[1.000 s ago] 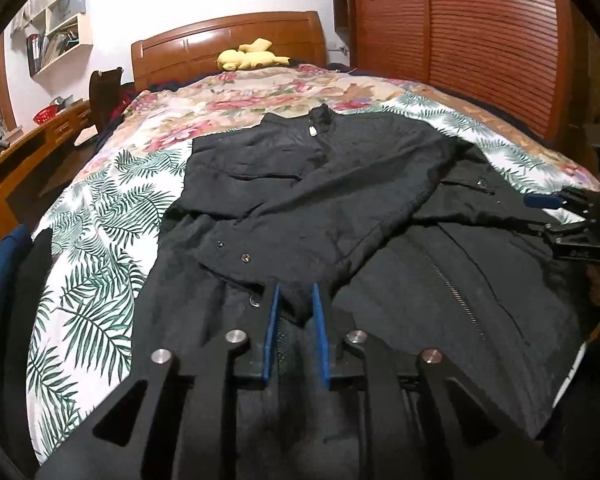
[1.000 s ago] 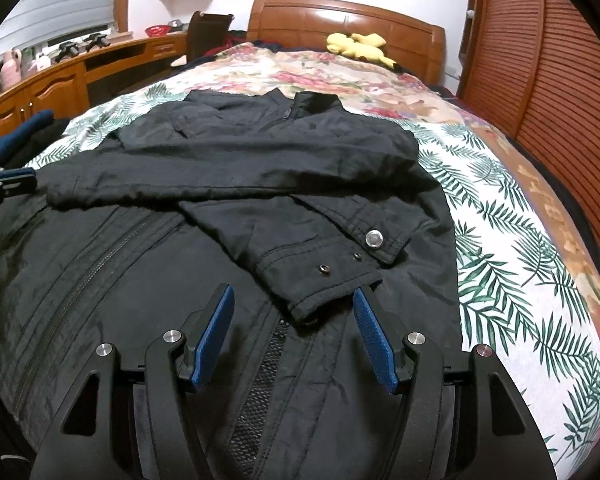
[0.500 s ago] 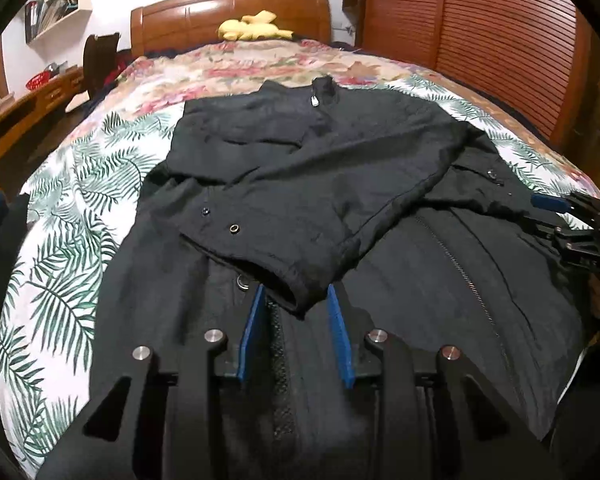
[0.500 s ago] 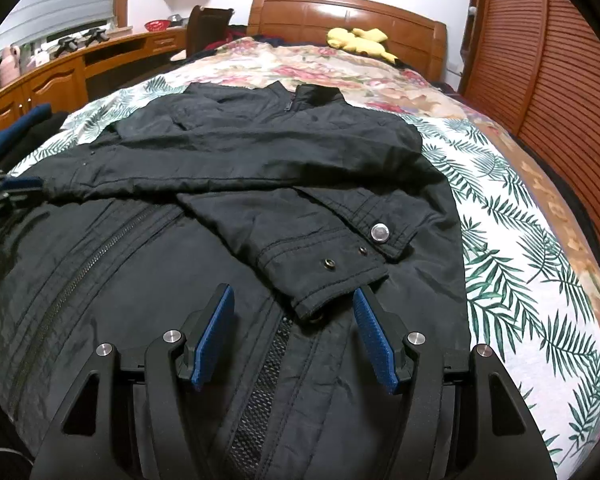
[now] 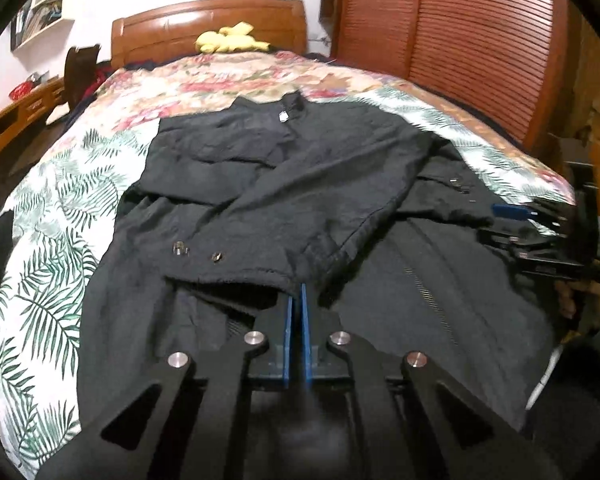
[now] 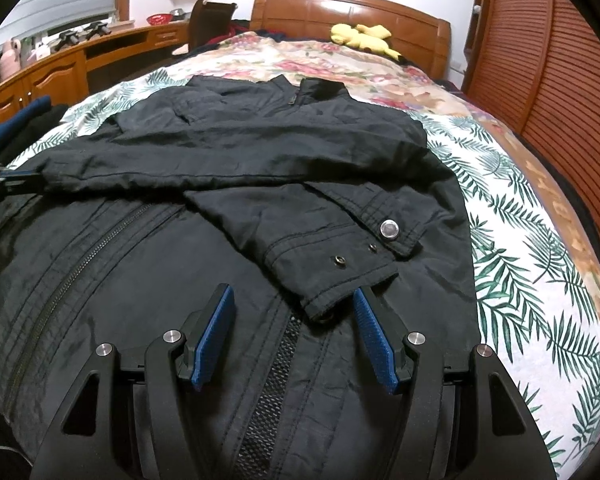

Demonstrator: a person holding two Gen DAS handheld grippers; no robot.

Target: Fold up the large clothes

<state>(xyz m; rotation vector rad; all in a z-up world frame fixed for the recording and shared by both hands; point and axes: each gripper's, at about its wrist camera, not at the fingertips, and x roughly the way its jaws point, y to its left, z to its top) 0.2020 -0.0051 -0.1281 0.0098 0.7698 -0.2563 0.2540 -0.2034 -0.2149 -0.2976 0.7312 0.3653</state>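
Observation:
A large black jacket (image 5: 300,168) lies front-up on the bed, collar toward the headboard, both sleeves folded across the chest; it also shows in the right wrist view (image 6: 220,152). My left gripper (image 5: 296,300) has its blue pads together just below the cuff (image 5: 228,268) of one folded sleeve, with no cloth visibly between them. My right gripper (image 6: 292,312) is open, its pads either side of the other sleeve's cuff (image 6: 340,276), low over the jacket's hem. Each gripper shows at the edge of the other's view.
The bed has a leaf and flower print cover (image 6: 520,264) and a wooden headboard (image 5: 208,20) with a yellow plush toy (image 5: 228,40). A slatted wooden wardrobe (image 5: 460,40) stands on the right. A wooden desk (image 6: 60,72) and chair stand on the left.
My left gripper's pads have closed from a small gap to together, and it has shifted slightly toward the cuff. My right gripper stays open in about the same place.

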